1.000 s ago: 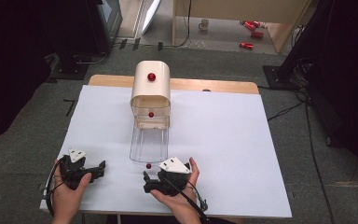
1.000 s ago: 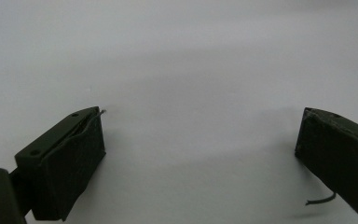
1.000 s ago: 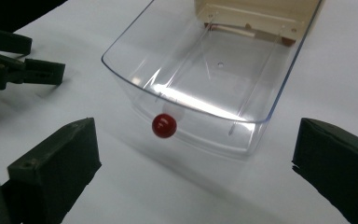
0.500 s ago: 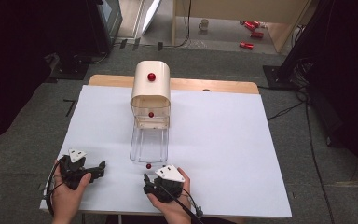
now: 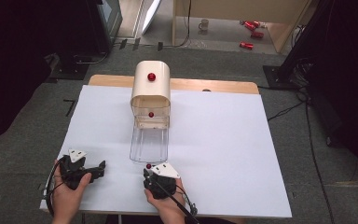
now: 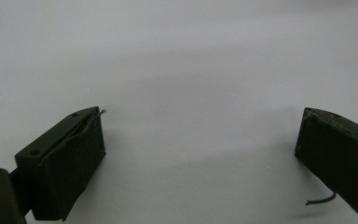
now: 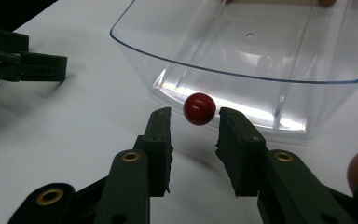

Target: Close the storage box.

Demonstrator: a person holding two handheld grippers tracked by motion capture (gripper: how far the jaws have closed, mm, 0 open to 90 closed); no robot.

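Red ball (image 7: 199,108) sits on the white bench (image 5: 223,140), low centre in the high view, just in front of the clear tray (image 7: 261,70). Right gripper (image 7: 195,122) brackets it; its jaws have just been closing, pads not yet touching, so no grasp yet. Left gripper (image 6: 198,140) rests wide open at lower left, holding nothing. Pickup barely begun; lifting the ball into the tray is probably what remains.
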